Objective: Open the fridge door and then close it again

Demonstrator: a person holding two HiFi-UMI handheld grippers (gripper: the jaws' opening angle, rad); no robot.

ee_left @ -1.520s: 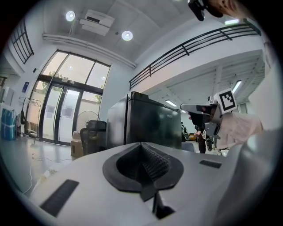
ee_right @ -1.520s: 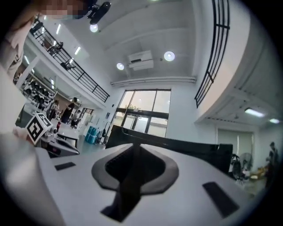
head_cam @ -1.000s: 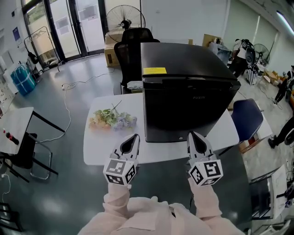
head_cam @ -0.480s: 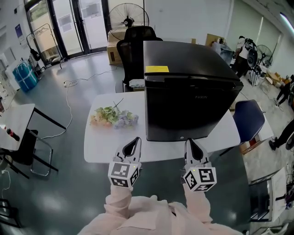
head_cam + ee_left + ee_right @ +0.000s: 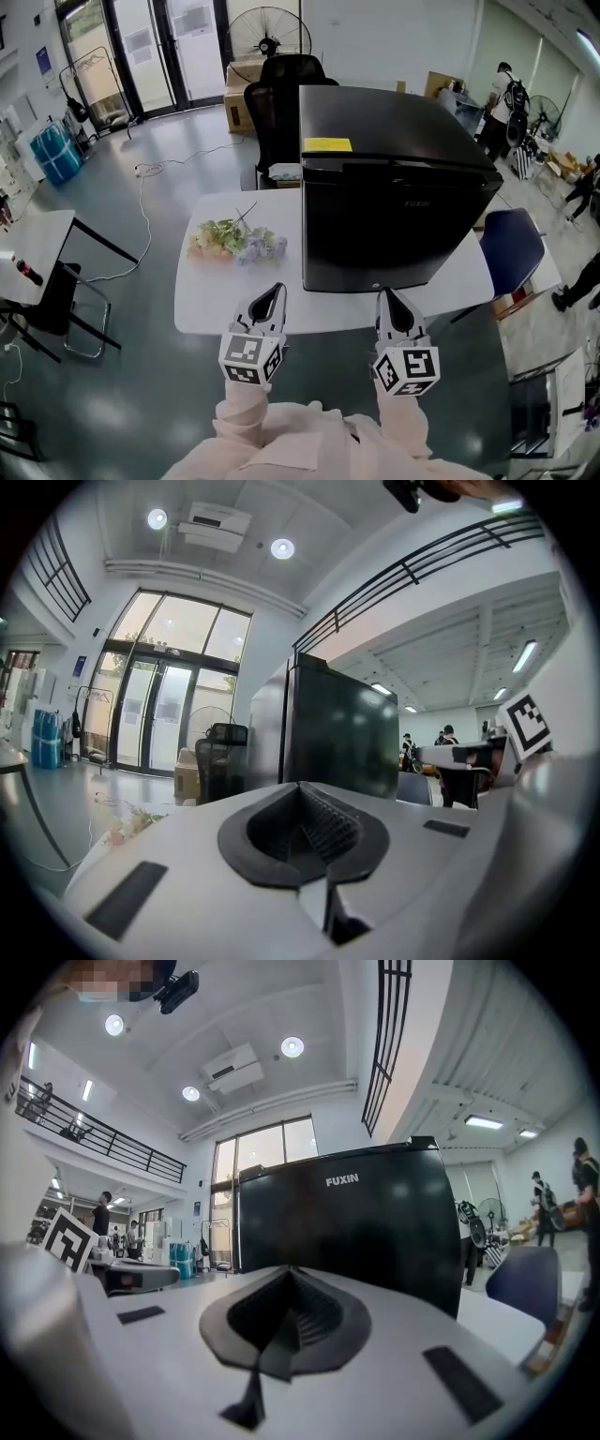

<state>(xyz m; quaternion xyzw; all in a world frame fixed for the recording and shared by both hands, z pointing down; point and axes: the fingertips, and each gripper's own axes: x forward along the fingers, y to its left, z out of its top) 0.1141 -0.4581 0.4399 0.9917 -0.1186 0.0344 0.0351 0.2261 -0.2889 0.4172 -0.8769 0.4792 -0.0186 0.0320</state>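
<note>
A black mini fridge (image 5: pixel 394 197) stands on the white table (image 5: pixel 225 291), its door closed and facing me; it fills the middle of the right gripper view (image 5: pixel 347 1232) and shows right of centre in the left gripper view (image 5: pixel 337 733). Both grippers hover near the table's front edge, short of the fridge. My left gripper (image 5: pixel 274 292) is shut and empty, left of the fridge front. In front of the door's lower edge my right gripper (image 5: pixel 386 296) is shut too, with nothing held.
A bunch of pale flowers (image 5: pixel 234 242) lies on the table left of the fridge. A black office chair (image 5: pixel 281 103) and a fan (image 5: pixel 267 33) stand behind the table. A blue chair (image 5: pixel 511 244) sits at the right. People stand far right.
The view has shifted slightly, so the fridge and table sit a little further right and lower. My right gripper has sunk a little toward me; the left has barely moved.
</note>
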